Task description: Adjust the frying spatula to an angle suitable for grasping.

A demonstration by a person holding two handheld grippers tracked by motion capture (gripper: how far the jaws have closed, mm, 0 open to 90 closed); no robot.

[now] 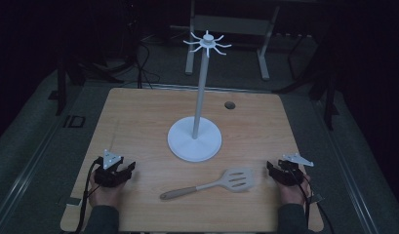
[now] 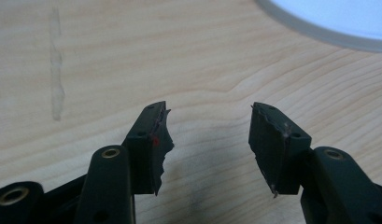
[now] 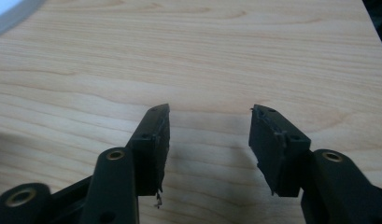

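While resting at the near corners of the table [image 1: 138, 105], both apart from the slotted spatula [image 1: 214, 184] lying by the near edge. Left gripper [image 1: 131, 170] and right gripper [image 1: 269, 169] both gaping, nothing between the jaws. Judging the start: probably calling for closing in on the spatula's handle, nearer the left, then lifting toward the hooks of the white stand [image 1: 196, 139] at mid-table.
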